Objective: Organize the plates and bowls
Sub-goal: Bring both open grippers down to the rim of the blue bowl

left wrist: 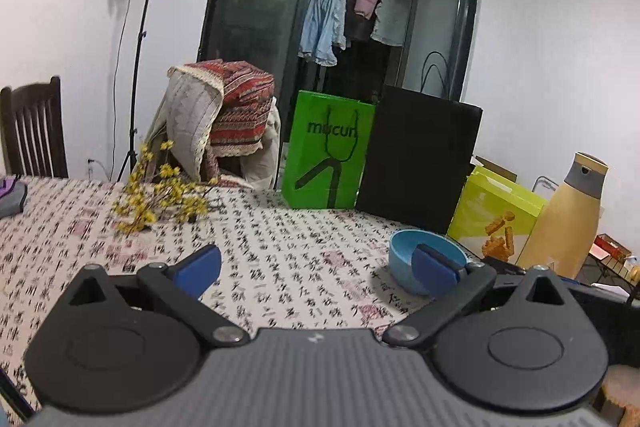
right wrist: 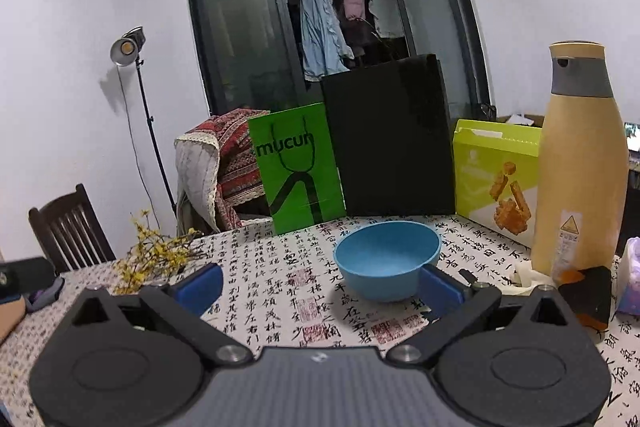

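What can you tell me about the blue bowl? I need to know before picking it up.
The blue bowl is one round, deep, matte bowl that looks like plastic. It stands upright and empty on the printed tablecloth, in front of the black bag. Nothing holds it: the right gripper is open, with one blue finger close by its near side; whether they touch is unclear. It also shows at the right of the left wrist view.

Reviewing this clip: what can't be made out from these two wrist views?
- Blue bowl: its near right side is covered by the right gripper fingers; in the left wrist view the left gripper fingers cover its front.
- Plates: none visible in either view.
- Dark object at the left edge, right wrist view: cut off, unidentifiable.
- Yellow flowers, left wrist view: motion-blurred.
- Bottle label: too small to read.
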A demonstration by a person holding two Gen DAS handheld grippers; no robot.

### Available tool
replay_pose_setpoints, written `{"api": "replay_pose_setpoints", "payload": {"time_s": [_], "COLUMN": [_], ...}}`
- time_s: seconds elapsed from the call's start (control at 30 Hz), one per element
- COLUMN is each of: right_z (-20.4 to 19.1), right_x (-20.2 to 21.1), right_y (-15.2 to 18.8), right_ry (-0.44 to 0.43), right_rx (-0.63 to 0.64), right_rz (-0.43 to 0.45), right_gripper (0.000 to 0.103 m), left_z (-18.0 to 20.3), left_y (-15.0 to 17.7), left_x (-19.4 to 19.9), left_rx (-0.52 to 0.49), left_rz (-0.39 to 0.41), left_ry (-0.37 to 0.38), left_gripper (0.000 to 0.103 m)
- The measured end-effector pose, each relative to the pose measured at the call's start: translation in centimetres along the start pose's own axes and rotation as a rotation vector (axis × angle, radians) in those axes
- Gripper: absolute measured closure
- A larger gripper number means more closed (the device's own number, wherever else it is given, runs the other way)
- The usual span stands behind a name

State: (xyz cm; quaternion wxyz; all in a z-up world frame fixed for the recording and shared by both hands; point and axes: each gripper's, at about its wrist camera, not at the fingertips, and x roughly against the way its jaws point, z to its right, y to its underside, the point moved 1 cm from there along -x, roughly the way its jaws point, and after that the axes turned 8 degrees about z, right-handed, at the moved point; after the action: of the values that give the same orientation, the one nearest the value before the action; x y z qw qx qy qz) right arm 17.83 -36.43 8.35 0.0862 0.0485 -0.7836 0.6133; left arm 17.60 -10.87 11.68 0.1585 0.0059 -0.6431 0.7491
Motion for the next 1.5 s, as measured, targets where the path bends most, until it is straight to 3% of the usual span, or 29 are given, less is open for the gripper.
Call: {"api": "replay_pose_setpoints", "payload": {"time_s": [0.33,0.6,1.5], "right_z": [3.5,6.2,13.0], "right_x": [-2.7,-4.9,-14.7], "right_y": [-3.8,-5.8,-5.0], "right_ry": [0.067,0.088,0.171], "right_rx": [-0.012,-0.021,-0.065], "right_rz": [-0.033,-0.066,-0.114], "right_gripper": [0.000,0.000,0.000], "left_z": [3.5,5.5,10.8], "left_y": [-1.5,-1.6,-1.7], "left_x": [-5.4,-9.5,-20.7], "left_rx": [0.024,0.047,0.030], "left_rz": [-0.076,-0.140,-0.231], "left_ry": [0.020,-0.026,-0.091], "left_gripper": [0.000,0.000,0.000]}}
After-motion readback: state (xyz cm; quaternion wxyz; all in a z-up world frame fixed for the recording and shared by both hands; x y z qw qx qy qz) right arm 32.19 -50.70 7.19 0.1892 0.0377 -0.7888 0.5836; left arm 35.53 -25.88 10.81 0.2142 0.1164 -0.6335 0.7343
